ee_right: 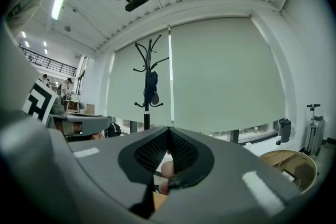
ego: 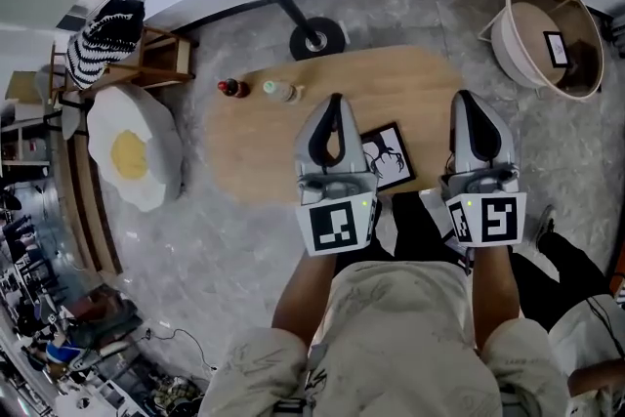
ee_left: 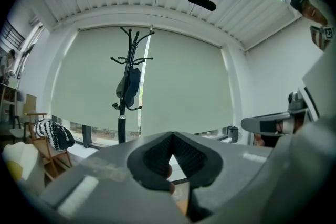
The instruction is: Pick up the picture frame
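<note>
Picture frame [ego: 388, 156]: black border, white picture with a dark drawing. It lies flat on the wooden desk [ego: 264, 151], toward the near right part of the top and turned at an angle to the edge.

In the head view it sits between the two tools. The left tongs [ego: 335, 101] cover its left edge from above; contact cannot be told. The right tongs [ego: 467, 99] are off to its right, apart from it.

Left tongs are pressed together with nothing between them, tips meeting [ee_left: 172, 134] in the left gripper view. Right tongs are also pressed together and empty [ee_right: 168, 130]. Both point level toward the window blind, not at the frame.

Also on the desk, at the far left: a red-capped bottle [ego: 231, 88] and, just beside it, a clear bottle [ego: 282, 92].

Beyond the desk is the round base of a coat stand [ego: 317, 40].

On the floor at left is a fried-egg cushion [ego: 132, 157]. At far right is a round tub [ego: 547, 32].
</note>
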Demonstrator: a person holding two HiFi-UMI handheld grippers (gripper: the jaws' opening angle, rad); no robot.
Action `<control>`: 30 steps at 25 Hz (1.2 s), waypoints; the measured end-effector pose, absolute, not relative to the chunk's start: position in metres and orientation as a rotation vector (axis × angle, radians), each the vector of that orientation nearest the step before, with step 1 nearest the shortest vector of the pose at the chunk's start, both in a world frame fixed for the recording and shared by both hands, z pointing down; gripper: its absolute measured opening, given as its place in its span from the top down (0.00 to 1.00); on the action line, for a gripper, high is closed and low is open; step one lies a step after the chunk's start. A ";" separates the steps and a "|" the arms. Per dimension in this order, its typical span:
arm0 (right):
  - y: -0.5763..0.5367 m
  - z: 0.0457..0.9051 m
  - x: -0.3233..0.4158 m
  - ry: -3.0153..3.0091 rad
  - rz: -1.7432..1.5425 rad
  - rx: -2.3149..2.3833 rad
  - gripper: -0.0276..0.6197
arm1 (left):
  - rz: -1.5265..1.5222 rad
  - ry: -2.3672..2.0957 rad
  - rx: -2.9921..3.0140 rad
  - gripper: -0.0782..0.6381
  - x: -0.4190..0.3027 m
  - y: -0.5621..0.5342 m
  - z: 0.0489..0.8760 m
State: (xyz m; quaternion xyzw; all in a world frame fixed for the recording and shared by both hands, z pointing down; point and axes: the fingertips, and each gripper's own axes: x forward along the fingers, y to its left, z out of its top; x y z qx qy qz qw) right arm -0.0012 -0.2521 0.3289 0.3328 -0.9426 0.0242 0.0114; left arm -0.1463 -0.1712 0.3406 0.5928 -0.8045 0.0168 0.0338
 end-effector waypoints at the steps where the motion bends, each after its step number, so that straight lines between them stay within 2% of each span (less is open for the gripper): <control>1: -0.253 0.335 -0.004 -2.932 0.086 1.030 0.95 | 0.055 -2.467 1.814 0.88 -0.148 -0.171 0.347; 15: -0.255 0.440 -0.014 -2.801 0.265 0.975 0.95 | 0.188 -2.343 1.688 0.88 -0.153 -0.167 0.450; 30: -0.237 0.575 -0.007 -2.600 0.392 0.875 0.95 | 0.311 -2.120 1.519 0.88 -0.132 -0.135 0.598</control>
